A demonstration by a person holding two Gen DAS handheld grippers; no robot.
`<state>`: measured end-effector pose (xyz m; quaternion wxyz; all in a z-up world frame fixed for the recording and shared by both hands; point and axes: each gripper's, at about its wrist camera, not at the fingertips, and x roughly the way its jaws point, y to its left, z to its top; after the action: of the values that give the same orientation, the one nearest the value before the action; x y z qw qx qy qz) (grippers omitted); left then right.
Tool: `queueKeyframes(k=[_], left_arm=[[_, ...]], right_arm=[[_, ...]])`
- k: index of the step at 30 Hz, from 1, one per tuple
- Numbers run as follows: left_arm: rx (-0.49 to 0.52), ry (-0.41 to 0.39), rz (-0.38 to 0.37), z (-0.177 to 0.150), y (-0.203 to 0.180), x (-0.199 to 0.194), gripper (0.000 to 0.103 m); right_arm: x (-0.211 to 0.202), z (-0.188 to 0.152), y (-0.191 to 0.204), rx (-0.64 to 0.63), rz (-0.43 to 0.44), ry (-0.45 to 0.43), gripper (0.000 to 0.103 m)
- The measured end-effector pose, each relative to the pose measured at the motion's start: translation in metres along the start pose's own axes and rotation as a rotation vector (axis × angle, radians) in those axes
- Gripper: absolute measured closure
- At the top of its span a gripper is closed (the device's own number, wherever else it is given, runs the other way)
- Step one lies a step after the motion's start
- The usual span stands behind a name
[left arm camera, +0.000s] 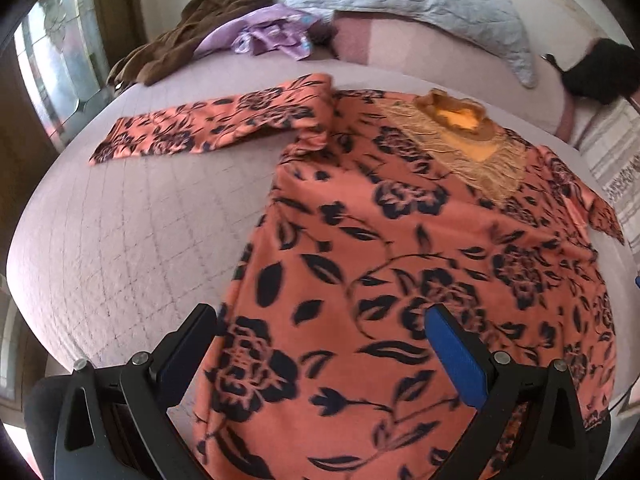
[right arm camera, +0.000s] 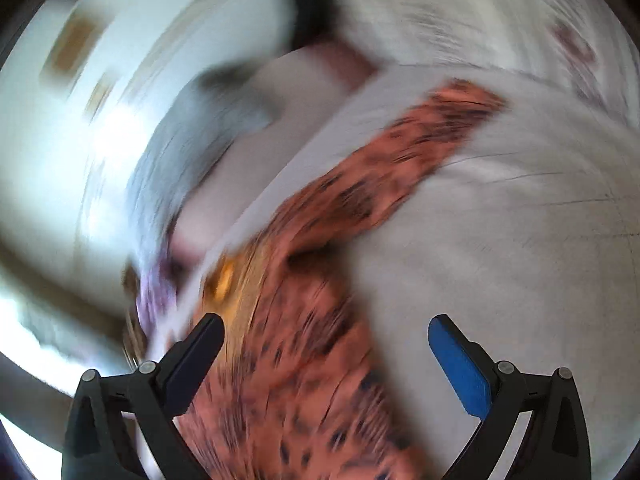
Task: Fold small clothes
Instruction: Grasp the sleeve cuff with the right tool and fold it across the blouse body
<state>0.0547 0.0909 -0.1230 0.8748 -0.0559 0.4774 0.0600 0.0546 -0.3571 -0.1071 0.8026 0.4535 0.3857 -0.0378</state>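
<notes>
An orange top with a dark floral print (left arm camera: 400, 264) lies spread flat on the bed, its gold fringed collar (left arm camera: 460, 132) at the far end. One long sleeve (left arm camera: 208, 128) stretches out to the left. My left gripper (left arm camera: 320, 320) hovers open over the hem end, nothing between its fingers. In the blurred right wrist view the same top (right arm camera: 304, 360) runs up the middle, with its other sleeve (right arm camera: 404, 160) reaching away to the upper right. My right gripper (right arm camera: 326, 332) stands open above the cloth near the collar (right arm camera: 224, 280).
The quilted pale bedspread (left arm camera: 120, 240) shows around the top. Behind it lie a brown garment (left arm camera: 176, 44), a crumpled purple garment (left arm camera: 272, 36) and a grey quilted blanket (left arm camera: 420, 4). A dark object (left arm camera: 600, 72) sits at the far right.
</notes>
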Motion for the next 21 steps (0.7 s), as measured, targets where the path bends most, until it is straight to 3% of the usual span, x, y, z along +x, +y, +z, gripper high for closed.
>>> queueKeyframes(k=[4, 6, 9, 14, 15, 17, 18, 19, 20, 21], left_arm=[[-0.019, -0.009, 0.009, 0.007, 0.010, 0.008, 0.000], [-0.024, -0.016, 0.018, 0.011, 0.014, 0.011, 0.000], [-0.033, -0.021, 0.025, 0.020, 0.021, 0.018, 0.000], [-0.035, -0.021, 0.041, 0.025, 0.029, 0.030, 0.000], [-0.041, -0.016, 0.040, 0.024, 0.031, 0.033, 0.000], [-0.054, -0.012, 0.031, 0.023, 0.037, 0.037, 0.000], [-0.058, -0.010, 0.029, 0.023, 0.038, 0.038, 0.000], [-0.063, -0.012, 0.024, 0.022, 0.041, 0.038, 0.000], [-0.069, -0.018, 0.019, 0.022, 0.044, 0.037, 0.000], [-0.070, -0.027, 0.017, 0.022, 0.047, 0.036, 0.000]], right_arm=[[0.040, 0.069, -0.064, 0.260, 0.043, -0.022, 0.001], [0.056, 0.094, -0.079, 0.311, 0.018, -0.040, 0.004], [0.080, 0.126, -0.091, 0.353, -0.010, -0.062, 0.012], [0.105, 0.159, -0.086, 0.327, -0.113, -0.080, 0.015], [0.108, 0.164, -0.084, 0.314, -0.141, -0.076, 0.021], [0.114, 0.174, -0.079, 0.272, -0.241, -0.067, 0.045], [0.116, 0.178, -0.077, 0.255, -0.296, -0.061, 0.069], [0.118, 0.180, -0.077, 0.251, -0.333, -0.055, 0.087], [0.119, 0.183, -0.078, 0.251, -0.359, -0.049, 0.095], [0.119, 0.186, -0.077, 0.237, -0.390, -0.040, 0.096]])
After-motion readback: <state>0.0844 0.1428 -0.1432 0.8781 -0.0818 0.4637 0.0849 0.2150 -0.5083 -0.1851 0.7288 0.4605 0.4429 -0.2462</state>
